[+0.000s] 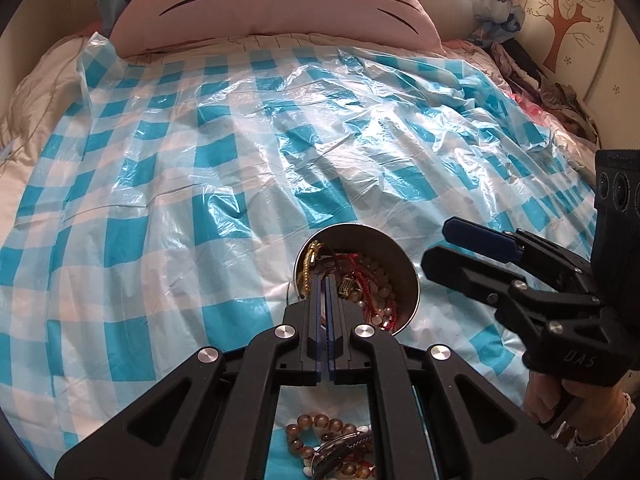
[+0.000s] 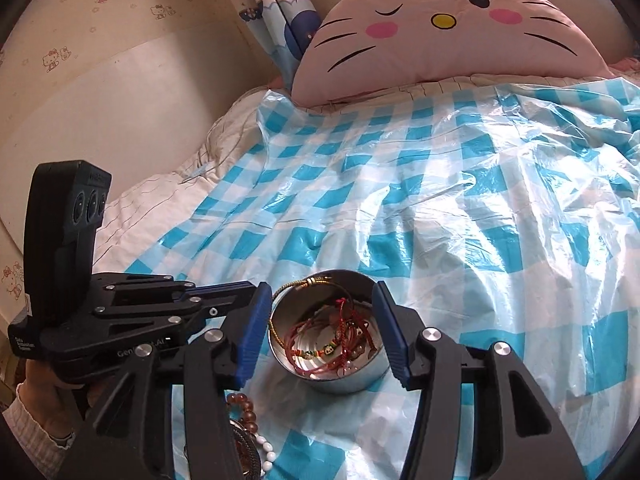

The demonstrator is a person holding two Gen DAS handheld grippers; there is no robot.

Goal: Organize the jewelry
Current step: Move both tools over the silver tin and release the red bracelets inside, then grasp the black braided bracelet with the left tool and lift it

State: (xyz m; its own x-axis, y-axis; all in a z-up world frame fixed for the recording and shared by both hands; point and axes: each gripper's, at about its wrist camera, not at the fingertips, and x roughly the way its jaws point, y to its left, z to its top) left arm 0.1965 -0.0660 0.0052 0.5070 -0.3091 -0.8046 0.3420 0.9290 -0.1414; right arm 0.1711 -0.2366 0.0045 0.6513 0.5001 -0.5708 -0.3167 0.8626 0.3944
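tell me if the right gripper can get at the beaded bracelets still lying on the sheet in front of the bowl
Probably yes. The right gripper is open and empty, and the beaded bracelets lie loose just below its left finger. The left gripper, shut, points at the metal bowl close by and may crowd it.

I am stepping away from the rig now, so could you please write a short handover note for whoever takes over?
Left tongs: shut, empty, over the round metal bowl.
Right tongs: open, empty, beside the bowl.
Done: red cord bracelets and a gold chain lie in the bowl.
Left: the brown bead bracelet and white beads lie on the blue checked plastic sheet.
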